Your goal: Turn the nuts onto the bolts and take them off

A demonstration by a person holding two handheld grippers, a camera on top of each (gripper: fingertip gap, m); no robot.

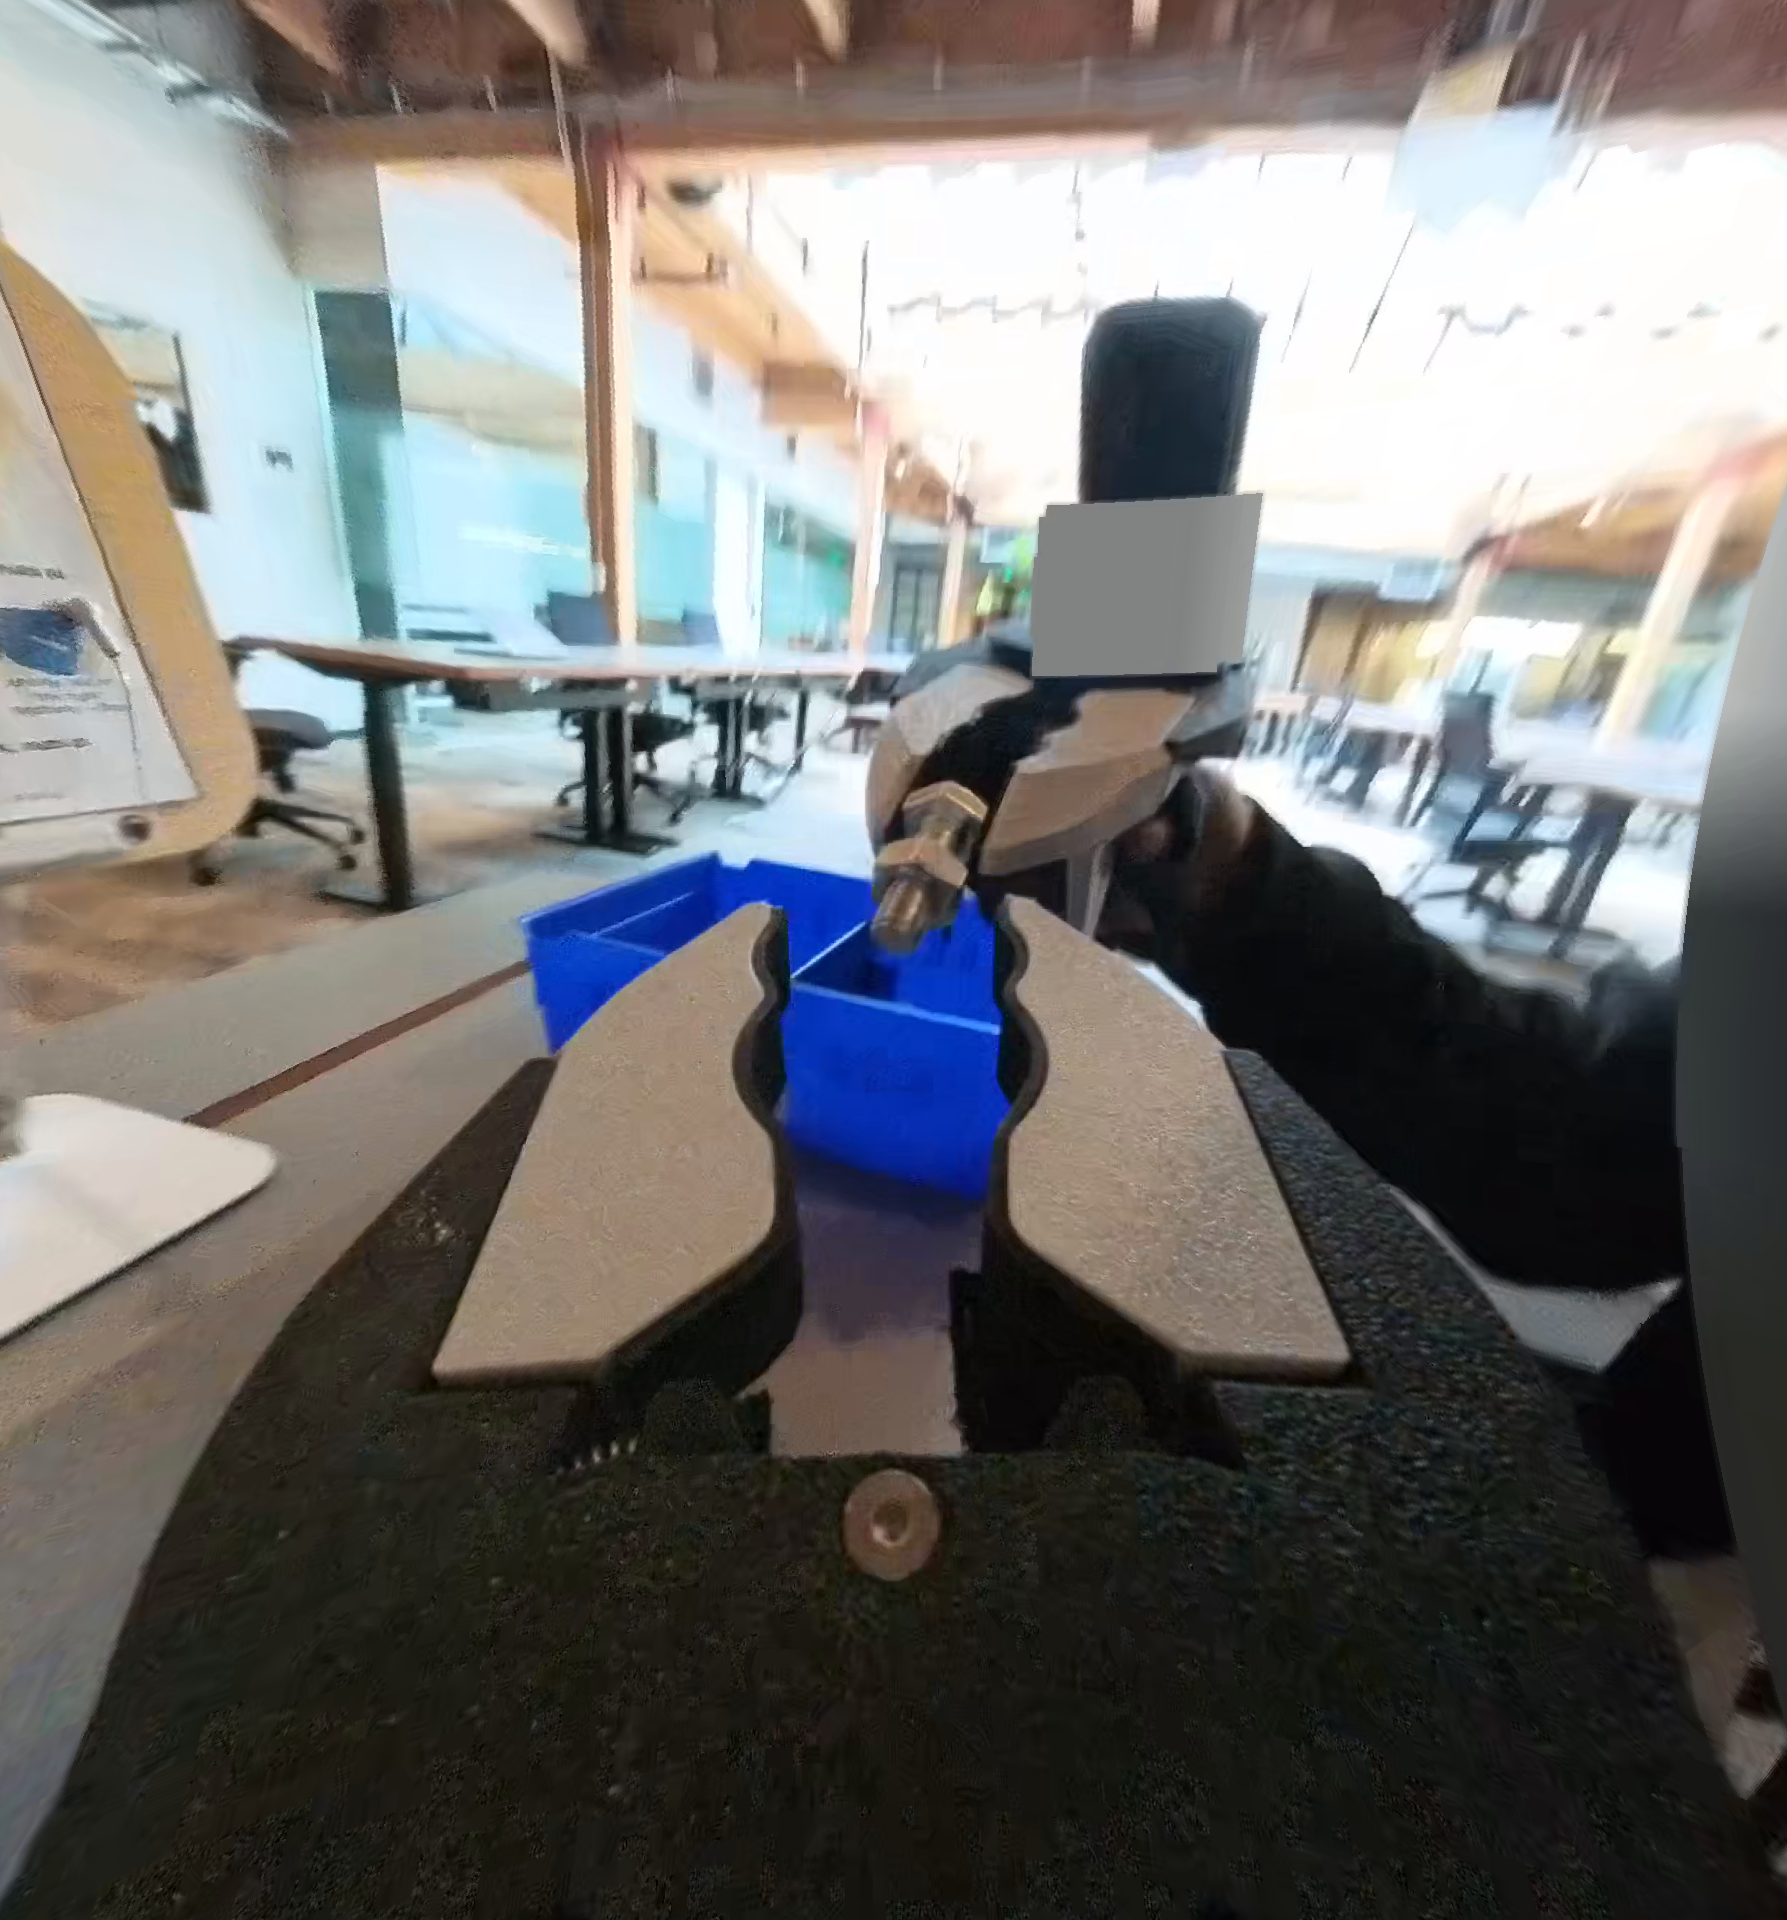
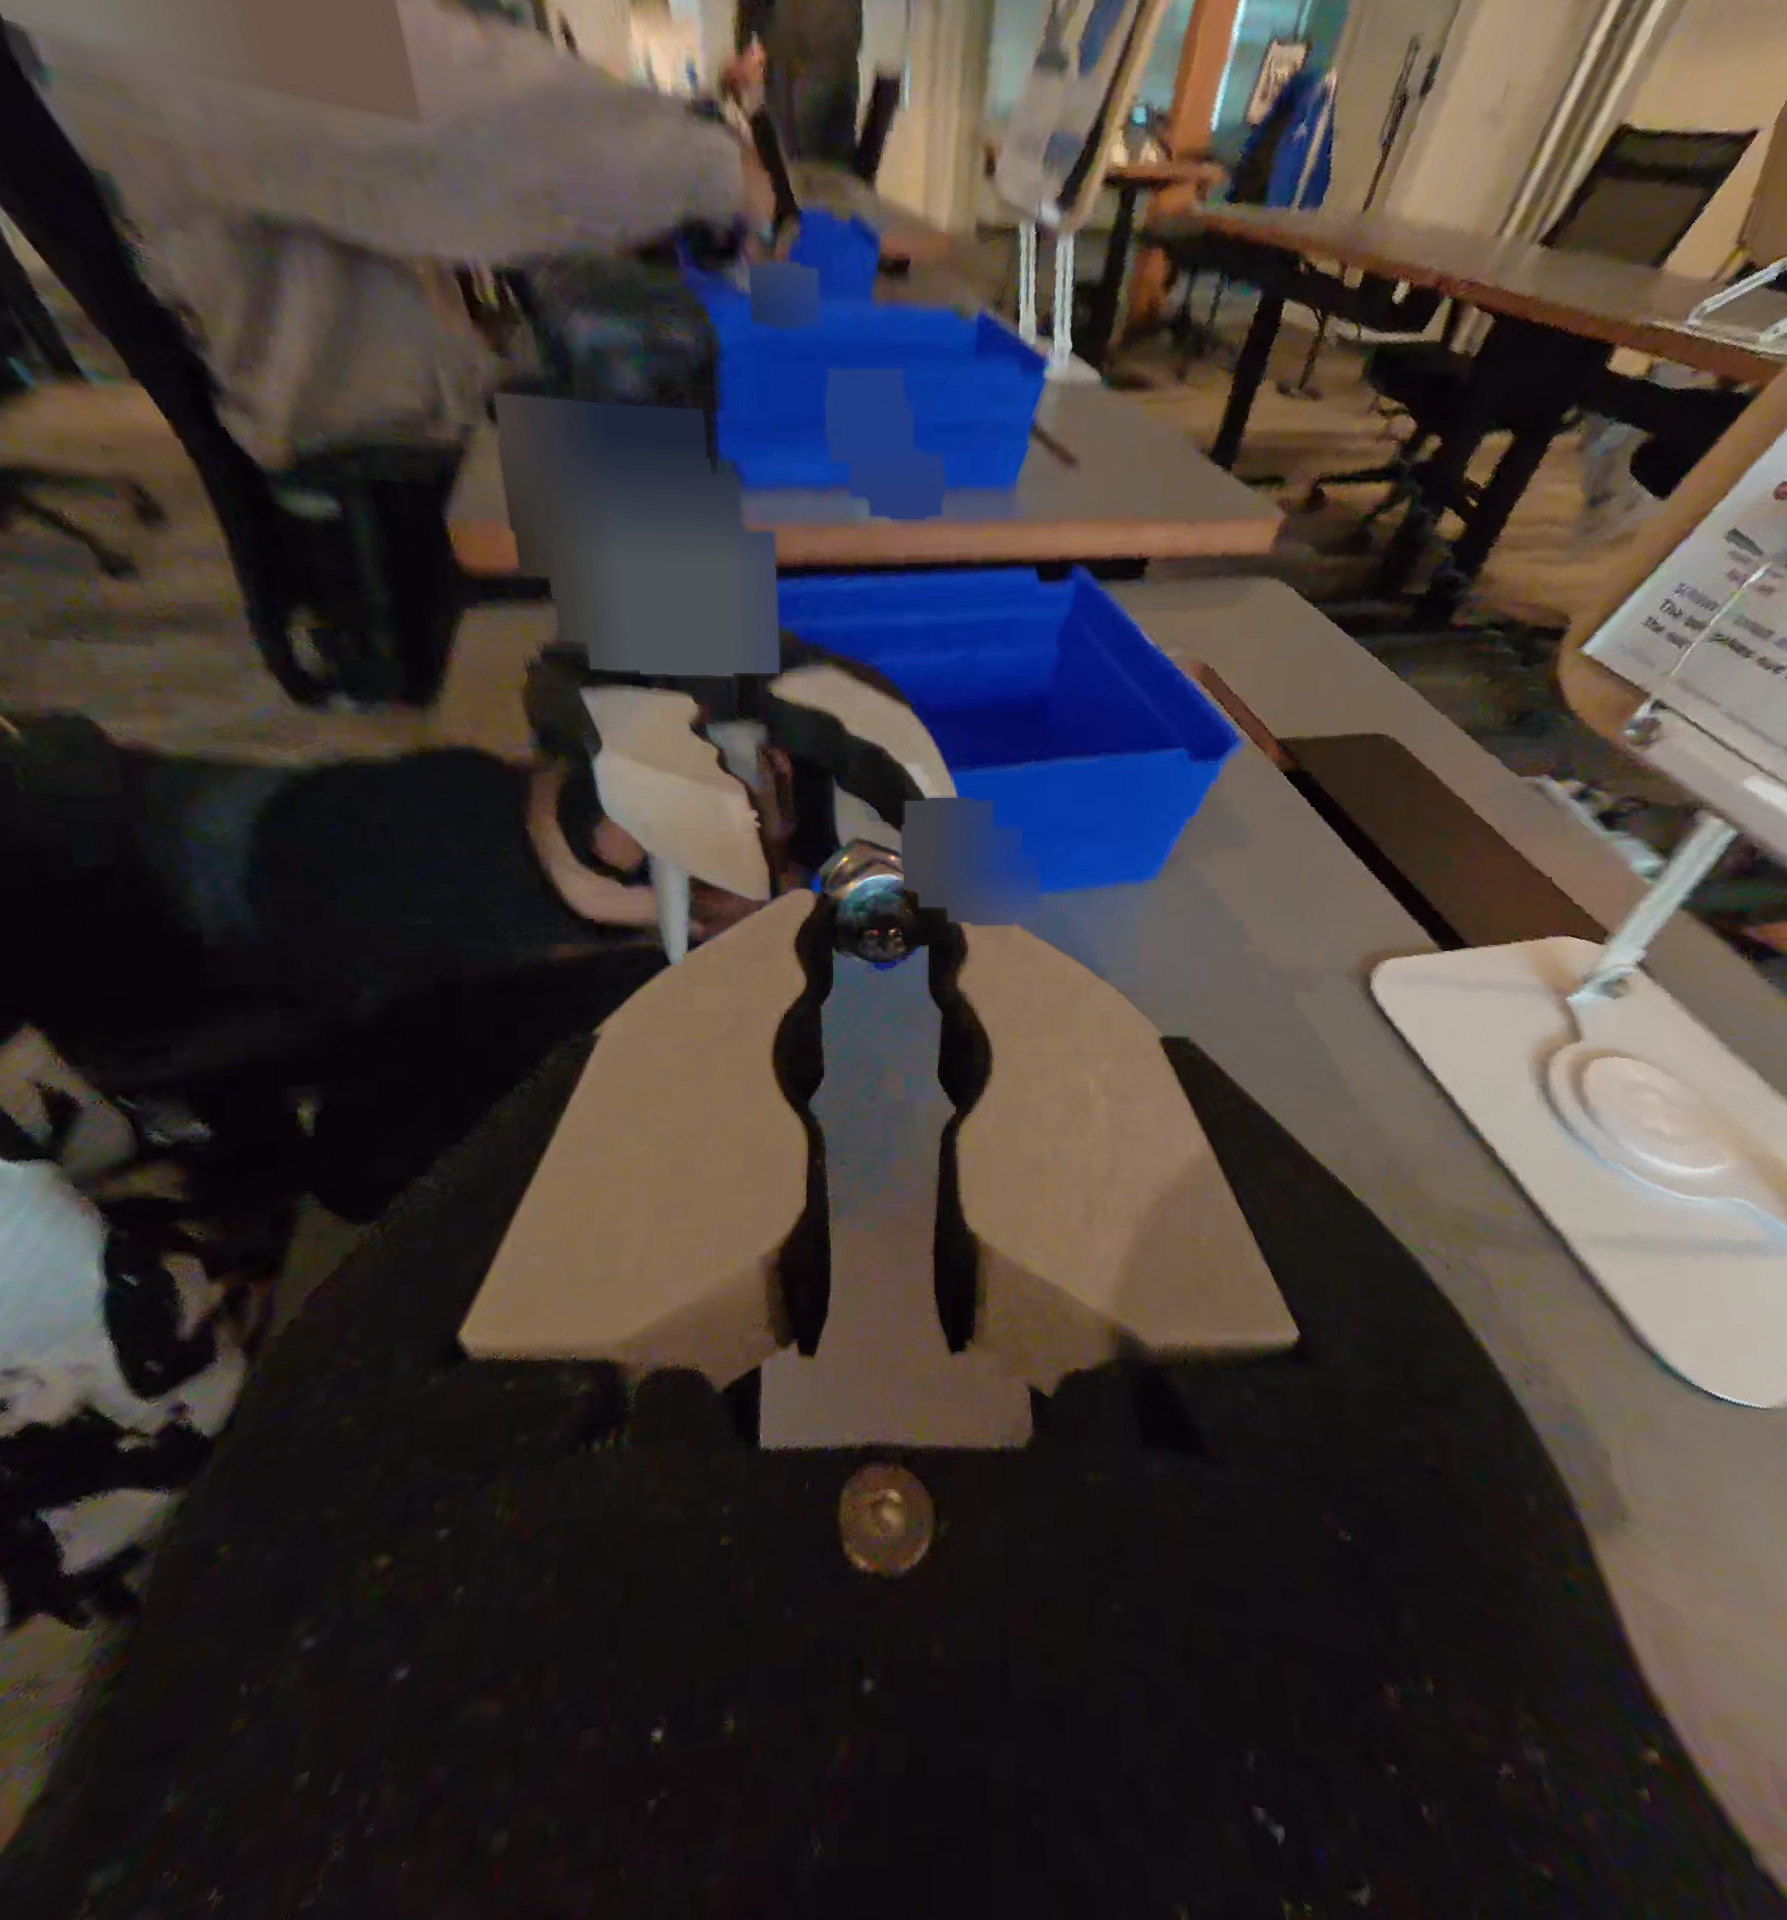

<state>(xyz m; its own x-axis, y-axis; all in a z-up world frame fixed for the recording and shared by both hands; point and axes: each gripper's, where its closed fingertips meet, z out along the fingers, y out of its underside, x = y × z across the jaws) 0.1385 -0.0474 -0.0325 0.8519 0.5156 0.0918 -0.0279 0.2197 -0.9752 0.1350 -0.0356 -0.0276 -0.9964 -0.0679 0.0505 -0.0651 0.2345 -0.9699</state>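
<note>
Open-plan office space with timber beams and long work tables stretches behind a grey desk [image 1: 245, 1039], where a blue bin [image 1: 889, 1049] sits toward the far edge.

Above that bin, the right hand-held gripper [image 1: 956, 821] is clamped on the head end of a bolt [image 1: 920, 873]. The bolt's long axis slants down and toward the left hand-held gripper [image 1: 889, 966], threaded tip leading, with a nut [image 1: 920, 860] sitting partway along the shank. The left hand-held gripper has its fingers [image 1: 650, 1132] apart and holds nothing; the bolt tip lies just ahead of and slightly above its gap, nearly in line with it. So the left one is the free one and the nearer to the nut, and any turning would probably fall to it.

From the right wrist view the bolt is seen almost end-on between the fingertips, blurred, so how far the nut is threaded I cannot tell.

Printed instruction sheets [image 2: 1741, 551] stand on white stands [image 2: 1616, 1164] at the desk's edges; they carry writing and pictures. I see no brand marks.
</note>
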